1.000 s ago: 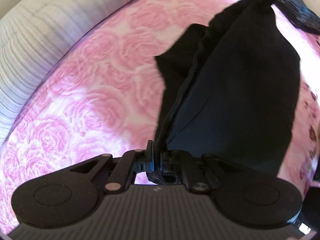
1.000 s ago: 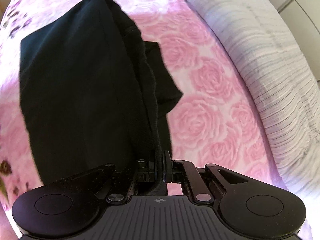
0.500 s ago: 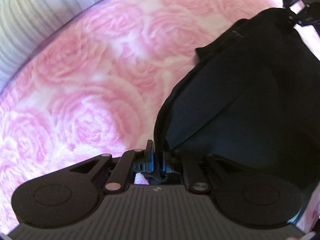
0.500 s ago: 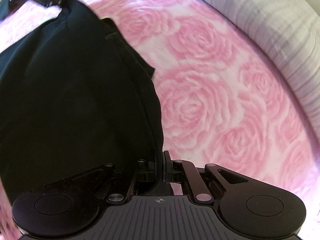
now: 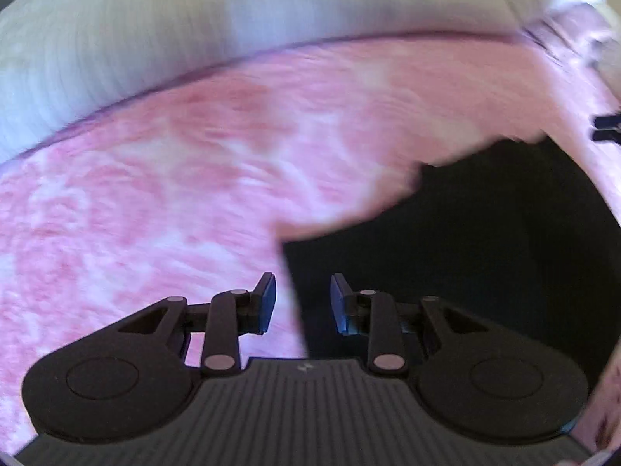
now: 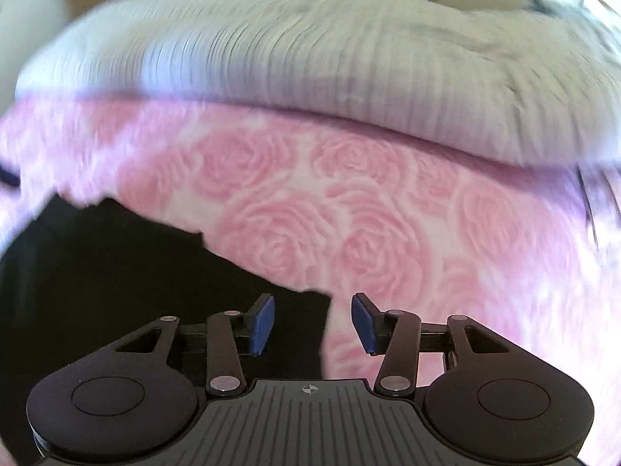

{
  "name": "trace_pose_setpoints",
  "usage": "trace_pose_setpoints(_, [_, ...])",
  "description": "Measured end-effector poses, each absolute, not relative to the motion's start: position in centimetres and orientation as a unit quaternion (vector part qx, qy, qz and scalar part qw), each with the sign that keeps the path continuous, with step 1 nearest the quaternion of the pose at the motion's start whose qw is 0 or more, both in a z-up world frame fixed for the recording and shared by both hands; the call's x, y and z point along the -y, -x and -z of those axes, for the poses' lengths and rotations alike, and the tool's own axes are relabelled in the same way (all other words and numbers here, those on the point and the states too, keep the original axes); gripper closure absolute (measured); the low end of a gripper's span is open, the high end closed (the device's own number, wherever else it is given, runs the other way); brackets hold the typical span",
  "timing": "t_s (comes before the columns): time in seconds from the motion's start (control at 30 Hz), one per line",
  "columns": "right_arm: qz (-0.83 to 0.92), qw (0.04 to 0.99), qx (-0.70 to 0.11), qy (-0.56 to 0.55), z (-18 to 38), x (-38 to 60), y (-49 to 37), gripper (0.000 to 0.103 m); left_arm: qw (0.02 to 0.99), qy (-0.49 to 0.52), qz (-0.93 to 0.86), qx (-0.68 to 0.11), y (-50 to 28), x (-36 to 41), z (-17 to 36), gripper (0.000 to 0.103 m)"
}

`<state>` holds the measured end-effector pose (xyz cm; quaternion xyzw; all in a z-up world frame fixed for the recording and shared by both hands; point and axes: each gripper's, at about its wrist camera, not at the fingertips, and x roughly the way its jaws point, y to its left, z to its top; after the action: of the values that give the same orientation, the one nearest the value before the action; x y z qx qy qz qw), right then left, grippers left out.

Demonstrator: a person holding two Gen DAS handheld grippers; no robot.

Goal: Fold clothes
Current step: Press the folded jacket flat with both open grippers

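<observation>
A black garment [image 5: 465,256] lies flat on the pink rose-patterned bedspread [image 5: 174,194]. In the left wrist view it fills the lower right; its left edge runs between my fingers. My left gripper [image 5: 302,303] is open and empty just above that edge. In the right wrist view the garment [image 6: 116,272] fills the lower left, with its right corner between my fingers. My right gripper [image 6: 313,324] is open and empty over that corner. A small part of the right gripper [image 5: 607,126] shows at the right edge of the left wrist view.
A white ribbed duvet or pillow [image 6: 349,70] lies along the far side of the bedspread [image 6: 388,213]; it also shows in the left wrist view [image 5: 194,31]. Both views are motion-blurred.
Both grippers were shut on the garment's waistband, holding it up. They lowered it onto the bed, opened and let go; the garment now lies flat.
</observation>
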<state>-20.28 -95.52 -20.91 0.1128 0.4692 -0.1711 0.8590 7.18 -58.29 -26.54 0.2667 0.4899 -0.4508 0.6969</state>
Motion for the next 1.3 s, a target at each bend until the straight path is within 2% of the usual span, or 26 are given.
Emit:
trace_pose_setpoints(0.17, [0.107, 0.85, -0.497, -0.141, 23.9, 92.7, 20.0, 0.055, 0.663, -0.282, 0.473, -0.507, -3.6, 59.9, 30.5, 0.077])
trace_pose_setpoints(0.27, [0.093, 0.836, -0.523, -0.135, 26.6, 92.2, 19.2, 0.055, 0.665, -0.284, 0.467, -0.509, -3.5, 60.3, 32.8, 0.072])
trace_pose_setpoints(0.33, [0.108, 0.832, -0.53, -0.122, 27.6, 92.4, 19.3, 0.055, 0.673, -0.282, 0.459, -0.507, -3.5, 59.9, 32.4, 0.073])
trace_pose_setpoints(0.47, [0.141, 0.839, -0.513, -0.111, 25.6, 91.1, 21.1, 0.055, 0.688, -0.28, 0.45, -0.495, -2.3, 58.4, 29.9, 0.078])
trace_pose_setpoints(0.63, [0.117, 0.858, -0.482, -0.13, 22.3, 84.6, 25.8, 0.055, 0.673, -0.297, 0.475, -0.483, 4.5, 53.7, 27.1, 0.078])
trace_pose_setpoints(0.87, [0.086, 0.838, -0.524, -0.128, 25.8, 77.5, 31.0, 0.055, 0.648, -0.372, 0.471, -0.469, 12.6, 48.1, 30.1, 0.078])
trace_pose_setpoints(1.0, [0.095, 0.845, -0.522, -0.07, 24.8, 76.0, 33.0, 0.055, 0.666, -0.421, 0.47, -0.398, 15.7, 46.8, 28.5, 0.074])
trace_pose_setpoints(1.07, [0.087, 0.845, -0.528, -0.018, 24.3, 74.5, 34.1, 0.055, 0.658, -0.452, 0.501, -0.335, 18.5, 45.9, 27.4, 0.062])
trace_pose_setpoints(1.1, [0.083, 0.843, -0.532, 0.013, 24.1, 73.7, 34.7, 0.054, 0.646, -0.472, 0.518, -0.302, 20.0, 45.5, 27.1, 0.05])
trace_pose_setpoints(1.13, [0.076, 0.839, -0.536, 0.051, 24.3, 72.8, 35.3, 0.05, 0.631, -0.497, 0.531, -0.269, 21.5, 45.2, 27.3, 0.045])
trace_pose_setpoints(1.2, [0.06, 0.825, -0.544, 0.142, 25.2, 70.8, 36.5, 0.043, 0.602, -0.544, 0.544, -0.213, 24.0, 45.0, 28.4, 0.044])
trace_pose_setpoints(1.3, [0.055, 0.794, -0.544, 0.265, 27.8, 68.5, 37.5, 0.04, 0.583, -0.598, 0.525, -0.163, 25.7, 45.9, 31.4, 0.044])
